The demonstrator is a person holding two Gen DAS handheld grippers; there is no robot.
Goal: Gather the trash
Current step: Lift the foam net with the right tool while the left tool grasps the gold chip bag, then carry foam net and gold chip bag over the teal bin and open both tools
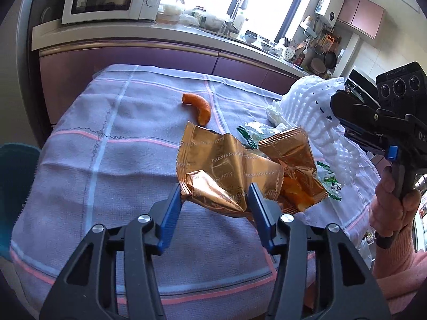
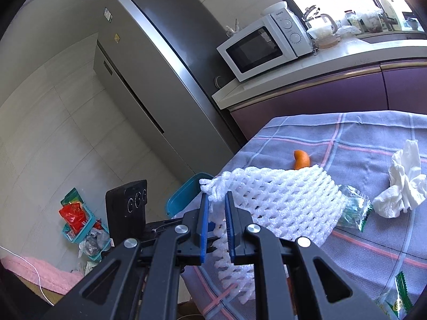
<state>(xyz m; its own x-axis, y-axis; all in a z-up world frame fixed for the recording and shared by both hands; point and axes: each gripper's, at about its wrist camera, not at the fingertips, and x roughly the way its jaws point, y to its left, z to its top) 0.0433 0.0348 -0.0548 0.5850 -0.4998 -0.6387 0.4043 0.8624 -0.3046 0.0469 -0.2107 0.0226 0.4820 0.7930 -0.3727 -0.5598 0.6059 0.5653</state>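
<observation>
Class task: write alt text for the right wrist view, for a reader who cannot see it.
The right gripper has its blue fingers shut on a white foam fruit net, above a checked lilac tablecloth. On the cloth lie a curved orange peel, a crumpled white tissue and a clear green-edged wrapper.

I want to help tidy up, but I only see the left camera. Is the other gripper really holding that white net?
Observer: Yes. The right gripper is shut on the white net, pinching it near one edge.
Operator: Is there more trash I can't see?
Observer: Yes. Small baskets stuffed with bags stand on the floor near the fridge.
</observation>
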